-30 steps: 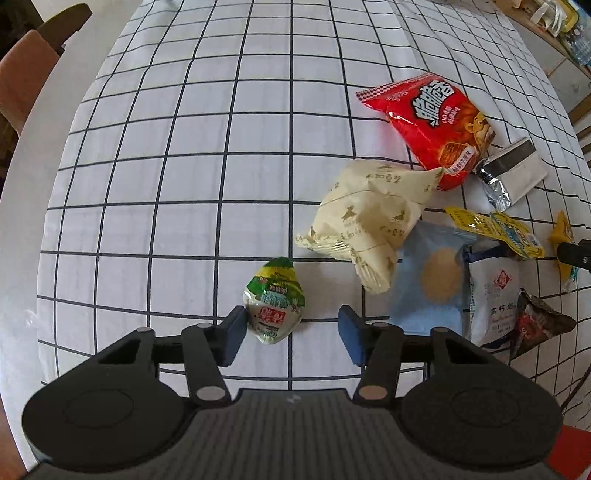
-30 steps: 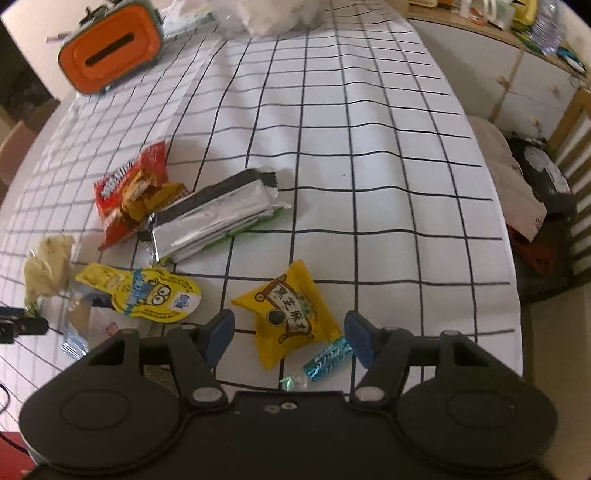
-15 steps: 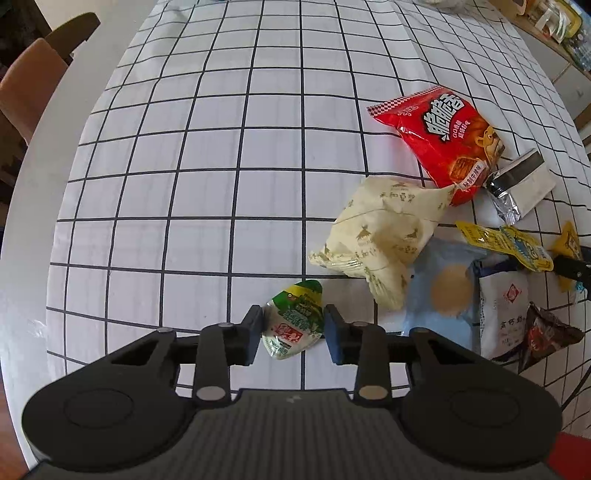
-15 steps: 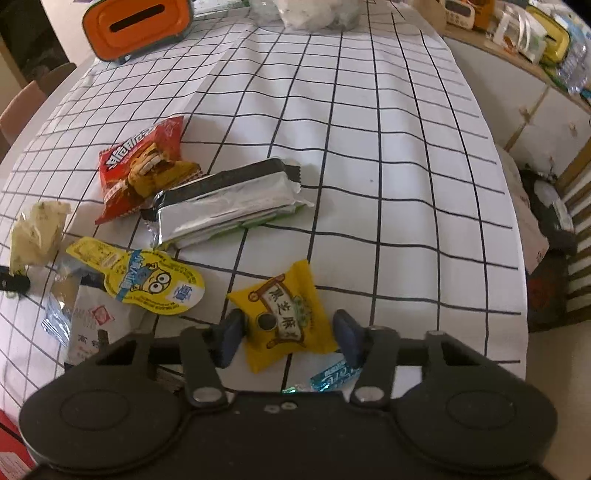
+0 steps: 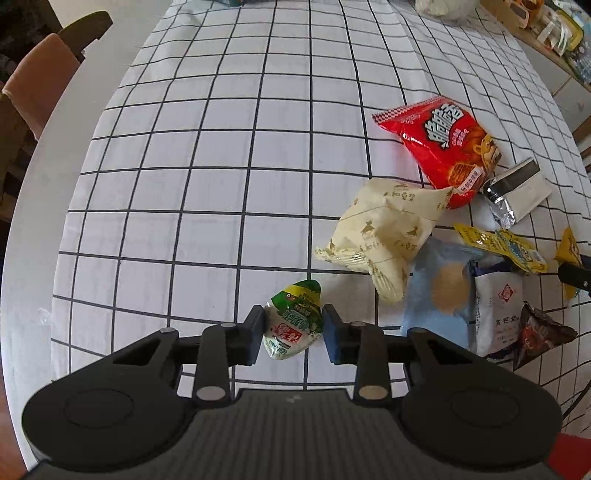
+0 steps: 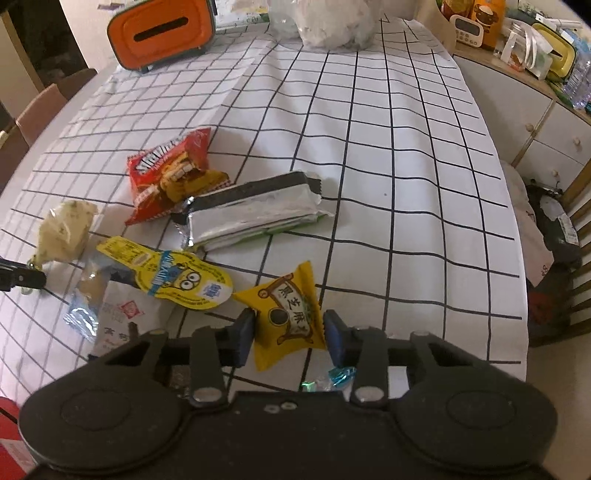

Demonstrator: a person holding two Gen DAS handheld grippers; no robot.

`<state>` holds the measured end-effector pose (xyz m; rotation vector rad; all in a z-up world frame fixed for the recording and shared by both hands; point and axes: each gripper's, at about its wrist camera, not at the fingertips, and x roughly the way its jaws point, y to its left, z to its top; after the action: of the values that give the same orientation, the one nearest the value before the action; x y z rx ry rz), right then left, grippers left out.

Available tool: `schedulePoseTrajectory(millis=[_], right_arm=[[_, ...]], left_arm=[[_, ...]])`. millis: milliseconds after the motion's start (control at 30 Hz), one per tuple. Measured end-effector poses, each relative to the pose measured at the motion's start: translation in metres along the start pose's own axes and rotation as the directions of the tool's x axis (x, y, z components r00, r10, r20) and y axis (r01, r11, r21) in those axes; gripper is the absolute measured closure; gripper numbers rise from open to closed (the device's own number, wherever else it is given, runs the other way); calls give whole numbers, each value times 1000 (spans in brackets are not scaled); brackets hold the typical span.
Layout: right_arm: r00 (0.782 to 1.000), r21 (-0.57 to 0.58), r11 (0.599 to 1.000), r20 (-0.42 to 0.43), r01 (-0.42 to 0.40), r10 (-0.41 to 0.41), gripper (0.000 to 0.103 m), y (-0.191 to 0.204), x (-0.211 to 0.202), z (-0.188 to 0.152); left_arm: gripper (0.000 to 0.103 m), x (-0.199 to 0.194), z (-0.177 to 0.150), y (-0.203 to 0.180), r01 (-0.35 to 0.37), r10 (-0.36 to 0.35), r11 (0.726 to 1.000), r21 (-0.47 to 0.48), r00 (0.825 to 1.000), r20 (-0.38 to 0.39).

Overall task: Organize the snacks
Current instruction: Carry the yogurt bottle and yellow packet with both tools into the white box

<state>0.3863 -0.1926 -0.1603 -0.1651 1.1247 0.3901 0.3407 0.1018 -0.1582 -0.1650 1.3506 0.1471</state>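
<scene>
Snacks first: the small green-and-white packet (image 5: 293, 321) sits near the table's front edge, left of the main pile, and the left gripper (image 5: 293, 334) has gone from standing wide around it to pinching it between both pads. On the other side the right gripper (image 6: 289, 338) is doing the same to the yellow sesame packet (image 6: 286, 319) close to the front edge. Its jaws are closing right now, wrapper edges already at the pads, though I can't quite tell if it's squeezed firmly yet. A second ago both sets of jaws were well apart, so my read is we're past lining up and into the pick. Both packets look ready to be lifted and sorted.

Around them: a cream pouch (image 5: 384, 236), a pale blue biscuit packet (image 5: 439, 288), a white packet with a red diamond logo (image 5: 498, 317) and a dark brown one (image 5: 543, 332) are bunched together, overlapping. Further back lies the red chip bag (image 5: 443, 147) with big white Chinese characters, and a silver wrapper (image 6: 251, 214) touches it. The yellow Minions pouch (image 6: 173, 277) has a cartoon face on it. The sesame packet reads 黑芝麻. A blue foil candy (image 6: 332, 378) peeks out under the right gripper. An orange tissue box (image 6: 162, 31) stands at the far edge.
</scene>
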Motion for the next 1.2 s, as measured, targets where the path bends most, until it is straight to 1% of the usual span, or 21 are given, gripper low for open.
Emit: schedulePoseTrajectory(millis=[133, 333, 533, 667, 833, 967, 1200], right_arm=[[1000, -1, 1000, 21, -18, 18, 64, 3, -14, -1], [997, -11, 999, 64, -50, 51, 64, 8, -44, -4], [990, -28, 996, 114, -86, 89, 64, 17, -86, -13], [983, -40, 993, 141, -111, 115, 64, 23, -112, -23], [975, -53, 988, 160, -145, 152, 64, 32, -141, -39], [973, -73, 985, 161, -157, 167, 64, 41, -157, -55], [974, -109, 979, 130, -174, 187, 64, 59, -174, -88]], left_arm=[[71, -13, -1, 1, 5, -5, 1000, -10, 1000, 11], [71, -42, -5, 4, 31, -30, 999, -23, 999, 42], [71, -82, -22, 6, 51, -50, 999, -16, 996, 78], [71, -102, -30, 0, 60, -59, 998, -6, 994, 97], [71, -127, -47, -7, 72, -73, 997, 14, 991, 114], [70, -140, -68, -14, 80, -84, 996, 40, 991, 109], [71, -158, -113, -28, 105, -115, 990, 96, 988, 106]])
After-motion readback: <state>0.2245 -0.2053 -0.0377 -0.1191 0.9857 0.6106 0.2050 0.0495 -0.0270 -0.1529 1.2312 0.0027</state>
